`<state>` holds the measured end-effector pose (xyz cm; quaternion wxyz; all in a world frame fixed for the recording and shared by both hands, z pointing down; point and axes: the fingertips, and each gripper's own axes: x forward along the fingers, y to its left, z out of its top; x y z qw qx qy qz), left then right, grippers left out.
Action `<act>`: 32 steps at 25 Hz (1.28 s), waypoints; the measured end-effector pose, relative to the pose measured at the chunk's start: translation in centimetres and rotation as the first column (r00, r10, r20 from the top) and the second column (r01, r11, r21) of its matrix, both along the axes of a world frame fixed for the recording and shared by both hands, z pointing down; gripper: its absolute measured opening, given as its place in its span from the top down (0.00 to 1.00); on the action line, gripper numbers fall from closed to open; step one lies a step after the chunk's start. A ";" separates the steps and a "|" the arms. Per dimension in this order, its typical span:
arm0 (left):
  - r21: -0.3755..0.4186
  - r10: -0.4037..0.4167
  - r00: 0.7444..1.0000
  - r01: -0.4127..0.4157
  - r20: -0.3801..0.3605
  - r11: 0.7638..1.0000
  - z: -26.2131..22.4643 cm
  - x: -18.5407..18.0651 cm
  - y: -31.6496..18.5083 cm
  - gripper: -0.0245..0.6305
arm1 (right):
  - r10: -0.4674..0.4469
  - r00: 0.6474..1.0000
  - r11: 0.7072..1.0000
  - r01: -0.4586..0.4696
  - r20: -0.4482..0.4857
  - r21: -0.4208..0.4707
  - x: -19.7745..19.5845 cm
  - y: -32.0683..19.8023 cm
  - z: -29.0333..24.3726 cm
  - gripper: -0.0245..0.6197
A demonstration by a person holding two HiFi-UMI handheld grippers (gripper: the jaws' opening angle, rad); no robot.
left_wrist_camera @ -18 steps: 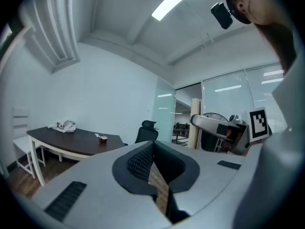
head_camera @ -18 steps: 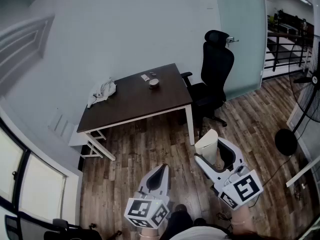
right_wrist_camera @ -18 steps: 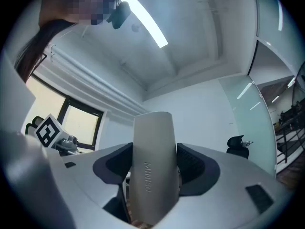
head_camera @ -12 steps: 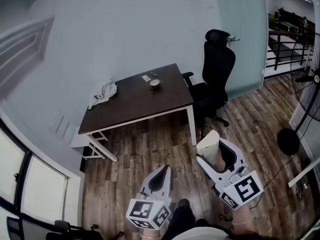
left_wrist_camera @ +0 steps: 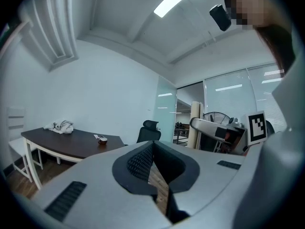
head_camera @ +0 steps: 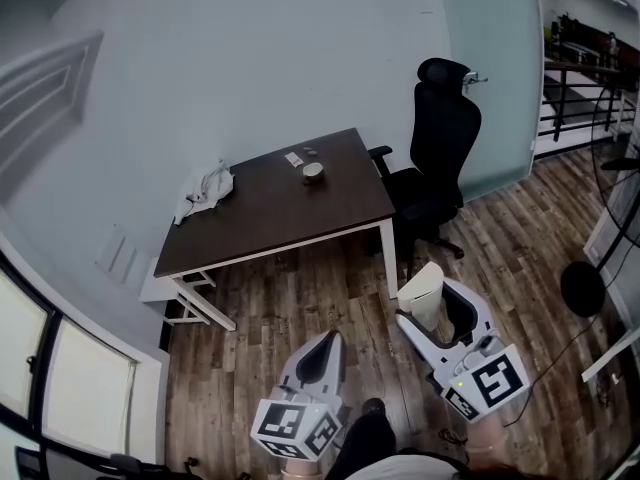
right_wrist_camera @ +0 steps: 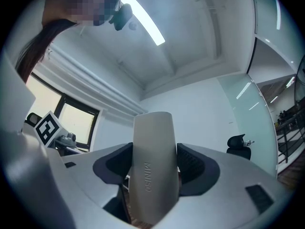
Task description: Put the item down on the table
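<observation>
My right gripper (head_camera: 433, 308) is shut on a tall cream-white item (head_camera: 420, 290) that sticks up past its jaws; in the right gripper view the same item (right_wrist_camera: 153, 166) fills the gap between the black pads (right_wrist_camera: 192, 162). My left gripper (head_camera: 318, 353) hangs beside it to the left, jaws shut with nothing between them, as the left gripper view (left_wrist_camera: 153, 162) shows. The dark brown table (head_camera: 270, 213) with white legs stands farther ahead, against the wall. Both grippers are well short of the table, over the wooden floor.
On the table lie a crumpled white cloth (head_camera: 206, 188), a small round cup (head_camera: 313, 172) and a small flat white object (head_camera: 293, 158). A black office chair (head_camera: 438, 158) stands right of the table. A standing fan (head_camera: 610, 168) and a glass partition are at the far right.
The table and chair have shifted slightly right and down in the head view. Both grippers hold the same pose, the item still in the right one.
</observation>
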<state>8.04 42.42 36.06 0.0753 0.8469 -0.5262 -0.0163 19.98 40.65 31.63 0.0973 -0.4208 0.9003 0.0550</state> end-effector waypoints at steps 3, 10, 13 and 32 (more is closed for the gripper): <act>0.003 0.007 1.000 -0.007 0.002 1.000 -0.1 -0.8 -2.6 0.93 | -0.001 1.000 1.000 0.001 0.010 -0.003 -1.0 -2.6 0.0 0.51; 0.012 0.009 1.000 -0.009 -0.013 1.000 -0.7 -3.7 -8.3 0.93 | -0.011 1.000 1.000 0.011 0.008 -0.009 -4.1 -8.3 -0.4 0.51; 0.018 0.016 1.000 -0.016 -0.019 1.000 -0.7 -5.1 -10.9 0.93 | -0.011 1.000 1.000 0.011 0.007 -0.012 -5.6 -11.1 -0.6 0.51; 0.036 0.099 0.994 -0.098 -0.037 0.995 -1.6 -12.3 -24.7 0.93 | 0.027 1.000 0.999 -0.028 -0.015 -0.025 -14.2 -24.8 -1.1 0.51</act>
